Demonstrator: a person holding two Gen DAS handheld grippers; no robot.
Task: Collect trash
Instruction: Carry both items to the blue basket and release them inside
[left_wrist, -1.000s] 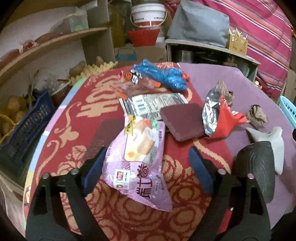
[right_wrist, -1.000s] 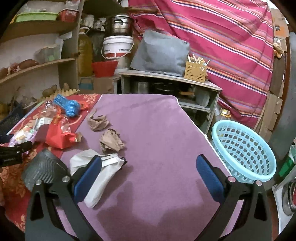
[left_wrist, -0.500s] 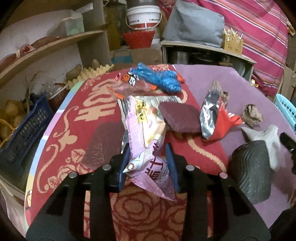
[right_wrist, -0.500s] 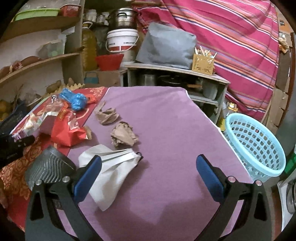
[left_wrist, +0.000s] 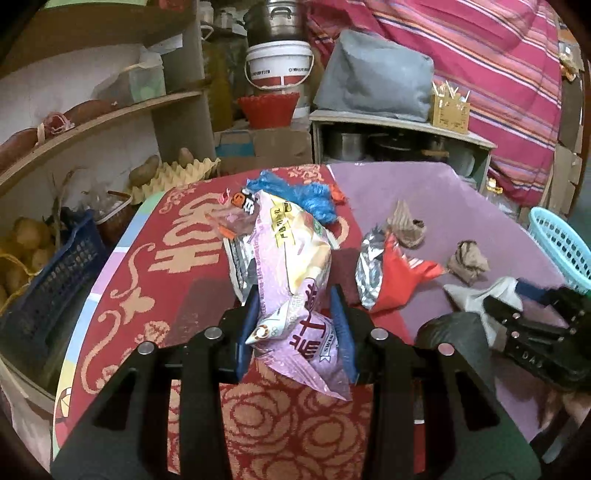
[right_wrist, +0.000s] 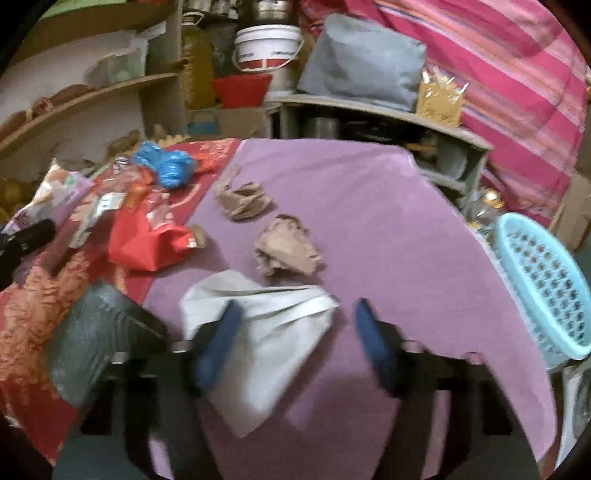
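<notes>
Cluttered shelves and a striped pink curtain are seen behind a table (left_wrist: 436, 192) covered half in red patterned cloth, half in purple. Going left to right in the left wrist view: at 9 o'clock a dark blue crate (left_wrist: 48, 280) of potatoes is parked off the table edge. Dead centre, the left gripper (left_wrist: 295, 325) is clamped on a pink snack wrapper (left_wrist: 291, 258), pinched across its lower middle so the top stands up. It's judged light, crinkly and slippery, so a squeeze through the bunched middle is probably better than an edge.

Toward 3 o'clock a red foil bag (left_wrist: 391, 280) and two crumpled brown paper wads (left_wrist: 467, 258) are lying loose, all likely weightless and springy. At 4 o'clock a white tissue-like sheet (left_wrist: 476, 295) is seen with the right gripper (left_wrist: 524, 295) over it.

In the right wrist view the right gripper (right_wrist: 295, 332) has just been closing, with the white sheet (right_wrist: 273, 325) between the jaws. The left pad looks on it; the right pad isn't pressing yet, so no grip. It's soft and limp, so a thick fold should be taken.

The turquoise basket (right_wrist: 543, 295) is shown nearly whole at 3 o'clock in this view, only clipped in the other. The pinch on the wrapper is shown only by the left camera.
</notes>
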